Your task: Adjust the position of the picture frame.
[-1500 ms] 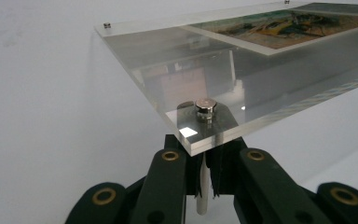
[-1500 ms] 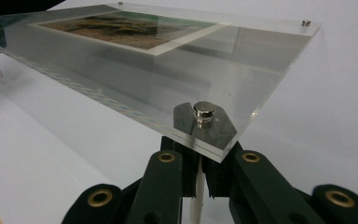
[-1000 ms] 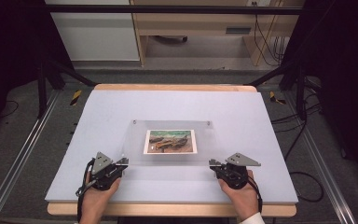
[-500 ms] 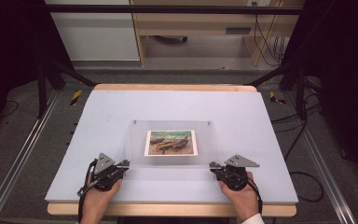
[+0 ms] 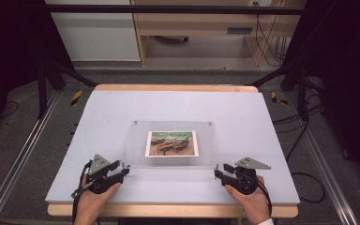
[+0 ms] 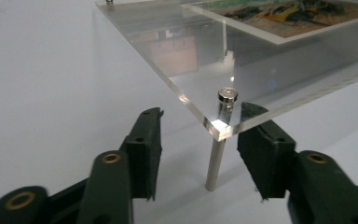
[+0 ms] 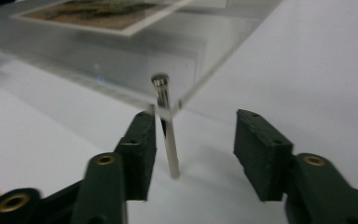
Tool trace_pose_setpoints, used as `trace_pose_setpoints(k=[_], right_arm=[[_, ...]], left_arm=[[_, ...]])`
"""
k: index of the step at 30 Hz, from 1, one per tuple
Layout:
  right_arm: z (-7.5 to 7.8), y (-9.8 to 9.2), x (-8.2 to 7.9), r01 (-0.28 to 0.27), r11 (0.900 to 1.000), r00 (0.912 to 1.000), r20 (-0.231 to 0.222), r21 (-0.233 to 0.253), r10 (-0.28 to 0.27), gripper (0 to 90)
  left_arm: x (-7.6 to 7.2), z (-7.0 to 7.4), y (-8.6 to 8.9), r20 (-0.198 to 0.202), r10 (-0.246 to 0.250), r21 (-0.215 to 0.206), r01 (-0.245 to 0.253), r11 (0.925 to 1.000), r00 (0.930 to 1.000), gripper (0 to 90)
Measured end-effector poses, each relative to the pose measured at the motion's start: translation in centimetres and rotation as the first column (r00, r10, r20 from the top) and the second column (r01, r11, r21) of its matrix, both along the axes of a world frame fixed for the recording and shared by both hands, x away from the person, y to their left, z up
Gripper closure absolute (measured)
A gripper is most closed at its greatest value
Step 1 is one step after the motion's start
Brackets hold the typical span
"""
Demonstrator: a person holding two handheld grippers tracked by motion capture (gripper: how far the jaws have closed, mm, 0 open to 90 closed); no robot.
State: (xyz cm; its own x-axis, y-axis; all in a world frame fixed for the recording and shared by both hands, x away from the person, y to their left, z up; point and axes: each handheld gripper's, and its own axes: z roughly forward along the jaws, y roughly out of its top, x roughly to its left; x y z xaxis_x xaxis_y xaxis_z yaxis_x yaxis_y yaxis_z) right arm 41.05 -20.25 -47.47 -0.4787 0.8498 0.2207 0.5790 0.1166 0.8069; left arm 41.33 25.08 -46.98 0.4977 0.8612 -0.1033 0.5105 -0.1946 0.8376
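Now close both spread grippers, left (image 6: 193, 140) and right (image 7: 193, 151), squarely on the near-corner posts (image 6: 216, 156) (image 7: 168, 140), lifting the panel (image 5: 173, 147) level.

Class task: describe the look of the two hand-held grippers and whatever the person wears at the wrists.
Both the left gripper and right gripper are black, each topped by a grey three-cornered plate. Each has two blocky black jaws with ridged pads and brass-coloured rivets at the joints. A black cable trails from each. A white cuff shows at the right wrist.

Glossy clear acrylic panel (image 5: 173, 145), shiny metal pin (image 6: 220, 140)
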Motion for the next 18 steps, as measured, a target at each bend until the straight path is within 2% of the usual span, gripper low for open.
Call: trace_pose_setpoints(k=[1,3,4,5,6,7,9,11,12,14,16,18], right_arm=[[0.0,-0.8,-0.6,-0.021,1.0,0.9994,-0.026,-0.019,0.021,39.4],[0.0,-1.1,-0.8,-0.029,0.999,0.9991,-0.031,-0.027,0.028,36.9],[0.3,-1.6,-1.3,-0.025,0.999,0.9996,-0.013,-0.031,0.025,31.3],[0.3,-1.6,-1.3,-0.025,0.999,0.9996,-0.013,-0.031,0.025,31.3],[0.8,-2.1,-1.8,-0.024,0.999,0.9997,0.0,-0.021,0.024,27.4],[0.9,-2.3,-1.8,-0.021,0.999,0.9997,0.015,-0.026,0.022,26.0],[1.1,-2.4,-1.9,-0.019,0.999,0.9996,0.022,-0.027,0.02,24.8],[1.4,-2.6,-1.8,-0.01,1.0,0.9992,0.039,-0.029,0.011,22.0],[1.9,-2.6,-1.4,-0.002,1.0,0.9983,0.058,-0.025,0.003,19.1],[2.2,-2.5,-1.2,-0.011,1.0,0.9975,0.07,-0.027,0.013,16.9],[2.8,-2.2,-0.7,-0.014,1.0,0.9966,0.08,-0.019,0.016,15.1],[3.7,-1.6,0.2,-0.029,0.999,0.9958,0.087,-0.014,0.03,14.6]], left_arm=[[-0.4,0.2,0.3,0.002,-0.01,-0.006,0.01,0.9999,0.9999,42.2],[-0.7,0.4,0.4,0.004,-0.011,-0.005,0.011,0.9999,0.9999,40.6],[-1.1,0.7,0.7,0.007,-0.012,0.008,0.012,0.9999,0.9999,38.1],[-1.1,0.7,0.7,0.007,-0.012,0.008,0.012,0.9999,0.9999,36.6],[-1.4,0.9,0.8,0.011,-0.01,0.016,0.01,0.9998,0.9999,34.6],[-1.7,1.3,1.1,0.022,-0.009,-0.006,0.009,0.9999,0.9997,32.3],[-1.8,1.5,1.1,0.024,-0.011,-0.016,0.011,0.9998,0.9997,29.3],[-2.0,2.0,1.3,0.043,-0.01,-0.01,0.011,0.9999,0.999,27.8],[-2.0,2.4,1.4,0.056,-0.006,0.001,0.006,1.0,0.9984,22.9],[-1.9,2.8,1.3,0.06,-0.011,-0.008,0.012,0.9999,0.9982,20.9],[-1.5,3.2,1.1,0.061,-0.021,-0.014,0.022,0.9997,0.9979,17.6],[-0.7,4.0,0.4,0.07,-0.044,-0.001,0.044,0.999,0.9966,15.8]])
